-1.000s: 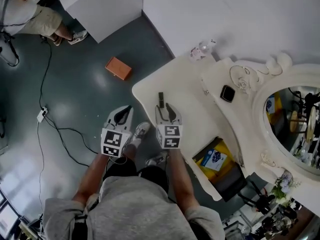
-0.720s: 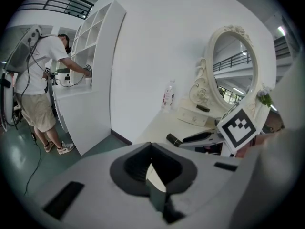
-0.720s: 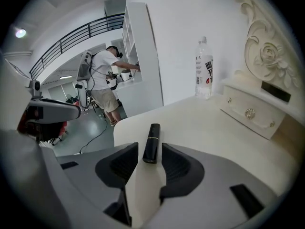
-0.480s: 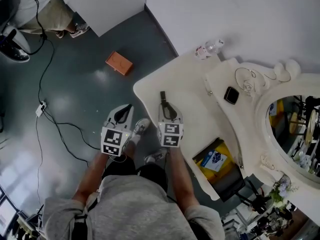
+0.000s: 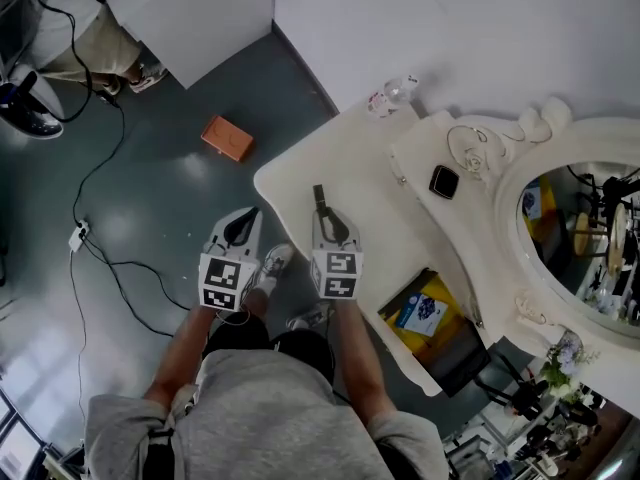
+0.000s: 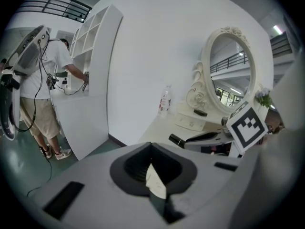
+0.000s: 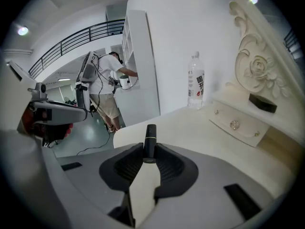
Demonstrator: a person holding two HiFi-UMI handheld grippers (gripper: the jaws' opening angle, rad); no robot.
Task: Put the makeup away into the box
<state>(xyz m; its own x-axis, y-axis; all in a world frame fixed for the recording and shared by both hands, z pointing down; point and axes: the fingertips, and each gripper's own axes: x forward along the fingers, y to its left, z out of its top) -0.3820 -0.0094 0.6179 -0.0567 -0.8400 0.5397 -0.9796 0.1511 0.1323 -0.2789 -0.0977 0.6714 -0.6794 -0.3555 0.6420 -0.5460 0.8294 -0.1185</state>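
Observation:
A slim black makeup tube (image 7: 150, 140) with a thin gold band sticks out forward from my right gripper (image 7: 149, 159), whose pads press on its lower end just above the cream dressing table (image 5: 300, 183). From the head view the tube (image 5: 320, 196) points away from me, past the right gripper (image 5: 326, 223). My left gripper (image 5: 243, 230) hangs off the table's left edge over the floor; in its own view the left gripper (image 6: 151, 163) has its jaws together with nothing in them. A yellow-rimmed dark box (image 5: 430, 318) sits low at the table's right.
A small black compact (image 5: 443, 181) lies on the raised drawer shelf by the oval mirror (image 5: 580, 238). A water bottle (image 5: 390, 96) stands at the far table corner. An orange box (image 5: 226, 138) and cables lie on the floor; a person (image 6: 45, 80) stands at a white shelf.
The right gripper's jaws, open around the tube a second ago, have closed on it. The left gripper has stayed in place.

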